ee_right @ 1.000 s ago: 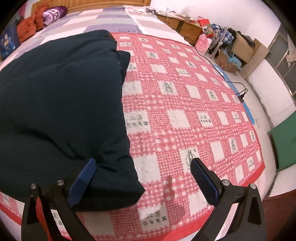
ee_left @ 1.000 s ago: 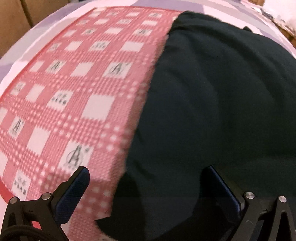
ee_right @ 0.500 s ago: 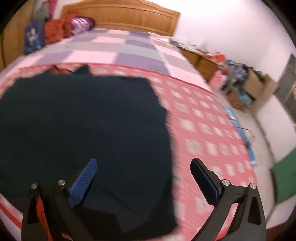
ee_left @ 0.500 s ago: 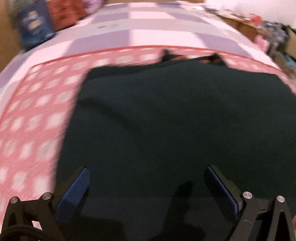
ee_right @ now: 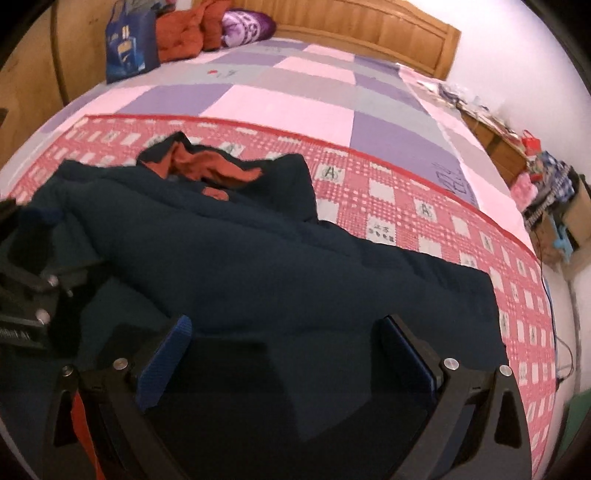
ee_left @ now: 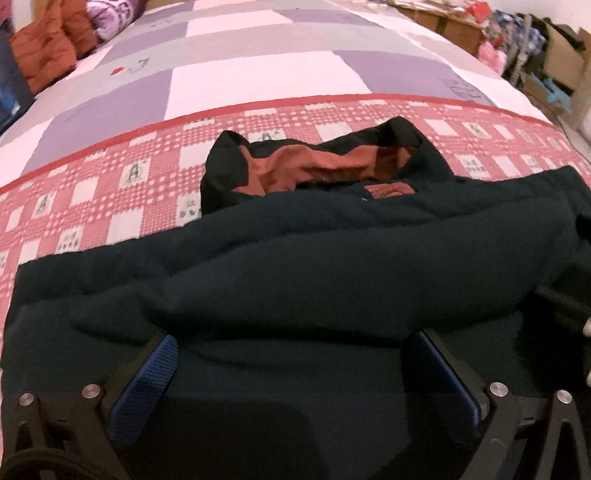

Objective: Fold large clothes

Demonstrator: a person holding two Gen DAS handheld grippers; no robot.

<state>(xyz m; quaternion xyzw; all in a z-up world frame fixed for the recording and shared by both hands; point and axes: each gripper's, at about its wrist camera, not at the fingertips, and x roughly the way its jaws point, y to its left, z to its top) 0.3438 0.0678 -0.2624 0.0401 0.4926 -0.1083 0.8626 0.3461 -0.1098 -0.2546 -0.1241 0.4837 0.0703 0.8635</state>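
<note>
The dark jacket [ee_left: 295,266] lies spread on the red checked blanket [ee_left: 110,199] covering the near half of the bed [ee_right: 295,96], its rust-lined collar [ee_left: 314,170] at the far end. Left tool [ee_left: 295,373]: jaws spread wide, holding nothing — both blue pads sit low over the jacket's near portion; contact cannot be confirmed. Right tool [ee_right: 291,358]: likewise wide open and empty, over the same garment — the left tool is visible beside it.

Jacket [ee_left: 314,266] lies on blanket [ee_left: 110,192] atop bed [ee_right: 295,99], collar toward headboard [ee_right: 369,33]; pillows [ee_right: 207,29] far-left corner.
</note>
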